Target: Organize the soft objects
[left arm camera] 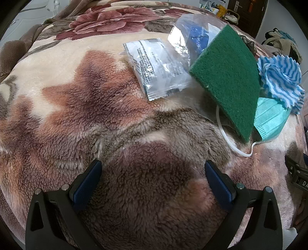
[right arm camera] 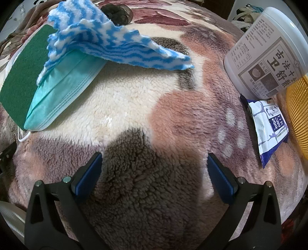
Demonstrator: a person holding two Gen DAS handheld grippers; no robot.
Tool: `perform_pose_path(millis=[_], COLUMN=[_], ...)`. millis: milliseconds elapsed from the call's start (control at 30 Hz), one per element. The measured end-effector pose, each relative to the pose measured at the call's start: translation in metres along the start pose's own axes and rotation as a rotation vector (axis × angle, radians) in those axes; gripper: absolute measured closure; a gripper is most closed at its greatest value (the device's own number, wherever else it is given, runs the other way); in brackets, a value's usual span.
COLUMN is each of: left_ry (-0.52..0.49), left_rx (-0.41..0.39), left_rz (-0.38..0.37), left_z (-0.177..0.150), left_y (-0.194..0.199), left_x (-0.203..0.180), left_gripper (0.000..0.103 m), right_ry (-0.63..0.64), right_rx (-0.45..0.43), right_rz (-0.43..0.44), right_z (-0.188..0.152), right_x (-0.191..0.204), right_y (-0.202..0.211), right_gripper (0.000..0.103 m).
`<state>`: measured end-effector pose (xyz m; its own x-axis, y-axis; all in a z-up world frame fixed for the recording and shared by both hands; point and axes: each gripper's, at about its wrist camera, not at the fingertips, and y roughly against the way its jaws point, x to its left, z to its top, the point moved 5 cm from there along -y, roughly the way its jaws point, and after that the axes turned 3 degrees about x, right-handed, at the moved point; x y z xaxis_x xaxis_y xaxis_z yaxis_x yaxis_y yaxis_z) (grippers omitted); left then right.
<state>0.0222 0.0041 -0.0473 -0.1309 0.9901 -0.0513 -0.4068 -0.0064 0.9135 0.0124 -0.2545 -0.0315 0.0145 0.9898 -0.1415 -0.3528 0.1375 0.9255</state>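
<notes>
Left wrist view shows the left gripper (left arm camera: 153,169) with its blue-padded fingers spread wide apart and holding nothing, low over a plush floral blanket (left arm camera: 80,107) that covers the bed. Ahead of it and slightly to its right lies a clear printed plastic packet (left arm camera: 156,71), and just beyond that a second clear bag with blue contents (left arm camera: 194,34). Further right, a green scouring pad (left arm camera: 229,77) rests partly on those bags and overlaps a teal face mask (left arm camera: 269,119), whose white ear loop (left arm camera: 229,142) trails toward the gripper. A blue-and-white striped cloth (left arm camera: 279,80) sits bunched on the mask at the far right. Right wrist view shows the right gripper (right arm camera: 155,163) likewise spread open and empty above the same blanket (right arm camera: 134,107). Ahead to its left are the green scouring pad (right arm camera: 21,80), the face mask (right arm camera: 63,84) lying on it, and the striped cloth (right arm camera: 107,40) draped across the mask, with a dark hair tie (right arm camera: 117,13) beyond. Well to its right a white labelled jar (right arm camera: 269,55) lies tilted, touching a blue-and-white sachet (right arm camera: 269,127), beside a yellow mesh basket (right arm camera: 298,115) at the edge.
</notes>
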Motion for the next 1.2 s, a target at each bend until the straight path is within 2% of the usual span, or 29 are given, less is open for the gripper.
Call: perform_pose_path(millis=[1200], left_ry=[-0.002], left_rx=[-0.004], left_rz=[0.001], left_z=[-0.002], left_y=[0.002], left_x=[-0.004], left_gripper=[0.000], right_ry=[0.002], right_rx=[-0.021], right_rz=[0.003], right_z=[-0.010], right_x=[-0.001], right_y=[0.000], right_gripper=[0.000])
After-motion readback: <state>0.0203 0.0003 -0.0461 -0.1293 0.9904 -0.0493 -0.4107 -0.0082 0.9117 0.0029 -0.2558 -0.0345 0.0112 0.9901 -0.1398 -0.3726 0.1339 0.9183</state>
